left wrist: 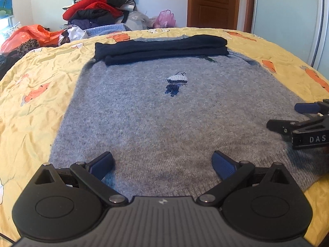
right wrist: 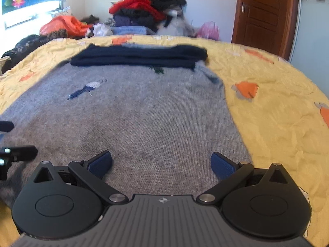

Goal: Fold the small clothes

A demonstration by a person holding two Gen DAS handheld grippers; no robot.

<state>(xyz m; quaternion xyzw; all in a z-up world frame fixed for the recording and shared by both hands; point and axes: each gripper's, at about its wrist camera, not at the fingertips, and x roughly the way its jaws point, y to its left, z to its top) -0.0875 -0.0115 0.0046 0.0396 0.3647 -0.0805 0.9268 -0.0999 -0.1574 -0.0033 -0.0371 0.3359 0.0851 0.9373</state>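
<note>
A grey knit sweater (left wrist: 164, 119) with a small embroidered bird (left wrist: 176, 83) lies flat on the yellow bedspread (left wrist: 30, 103). Its dark navy sleeves (left wrist: 162, 49) are folded across the far end, near the collar. My left gripper (left wrist: 162, 165) hovers open over the sweater's near hem, nothing between its blue pads. My right gripper (right wrist: 161, 164) is also open, over the hem toward the sweater's (right wrist: 144, 119) right side edge. In the left wrist view the right gripper (left wrist: 287, 116) shows at the right edge; the left gripper's fingers (right wrist: 20, 151) show at the left of the right wrist view.
Behind the bed a tall pile of red, black and purple clothes (left wrist: 98, 6) is stacked by the wall, with an orange plastic bag (left wrist: 30, 35) and a pink bag (left wrist: 165, 18). A brown wooden door (left wrist: 213, 2) stands at the back right. Yellow bedspread (right wrist: 277, 123) lies bare to the right.
</note>
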